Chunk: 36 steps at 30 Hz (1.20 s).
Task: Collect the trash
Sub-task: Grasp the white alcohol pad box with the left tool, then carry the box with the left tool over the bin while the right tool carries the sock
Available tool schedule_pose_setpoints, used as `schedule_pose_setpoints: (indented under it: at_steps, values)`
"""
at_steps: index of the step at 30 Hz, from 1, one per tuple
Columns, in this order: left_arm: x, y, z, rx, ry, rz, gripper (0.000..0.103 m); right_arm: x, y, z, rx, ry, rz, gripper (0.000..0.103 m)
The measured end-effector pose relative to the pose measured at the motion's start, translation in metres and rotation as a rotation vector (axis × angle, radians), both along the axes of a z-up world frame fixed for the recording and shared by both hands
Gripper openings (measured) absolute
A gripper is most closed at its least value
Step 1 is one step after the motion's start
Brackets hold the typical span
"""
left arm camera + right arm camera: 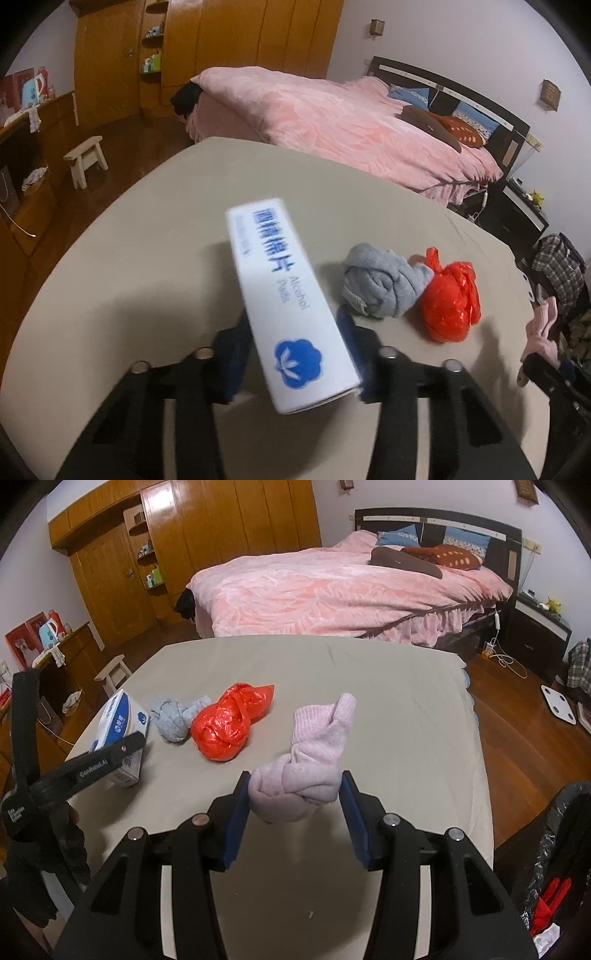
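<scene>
Left gripper [295,354] is clamped on the white alcohol-pads box [284,295], one blue pad on each long side, grip near the box's near end. The far end sticks out well past the fingertips, so the box may lever or slip; the grip is best kept firm and level, and the box lifted straight before any swing. In the right wrist view the box's lower edge looks to be at the table cover; contact cannot be told for sure.

Right gripper [295,805] holds the knotted pink sock [306,764] between its pads; the left pad presses the knot, contact on the right pad is less clear. The sock tail stands up and away from the jaws.

Left on the beige table cover [369,686]: grey knotted sock [173,716] touching the red plastic bag [229,723], both just beside the box. A sideways sweep of the left gripper would knock the grey sock, so up first.

The black-lined trash bin [561,849] sits off the table's right edge, low, with red scraps already inside. The right gripper has a clear path over the bare right part of the cover. The left gripper must cross over the sock and bag, and past the right gripper, to reach it. The box sits near the table's left edge, with the white stool [86,158] and floor beyond.
</scene>
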<state>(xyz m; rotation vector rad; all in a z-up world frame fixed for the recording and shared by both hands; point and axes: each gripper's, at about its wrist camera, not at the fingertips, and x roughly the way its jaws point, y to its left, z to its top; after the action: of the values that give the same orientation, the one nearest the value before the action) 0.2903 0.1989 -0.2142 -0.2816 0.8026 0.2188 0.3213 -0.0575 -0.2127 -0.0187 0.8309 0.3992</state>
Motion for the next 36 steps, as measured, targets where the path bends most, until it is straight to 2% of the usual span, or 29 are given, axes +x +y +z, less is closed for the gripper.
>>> schedule_pose_setpoints:
  at_steps: [1, 16, 36]
  values:
    - [-0.002, -0.001, 0.001, 0.001, -0.004, -0.007, 0.03, -0.001, 0.0, 0.001, 0.001, -0.004, 0.0, 0.047]
    - [-0.032, -0.031, 0.046, 0.05, -0.085, -0.066, 0.029, -0.017, -0.011, 0.039, 0.038, -0.072, 0.002, 0.047]
    - [-0.076, -0.104, 0.112, 0.064, -0.171, -0.192, 0.029, -0.083, -0.062, 0.114, 0.083, -0.19, -0.025, 0.047]
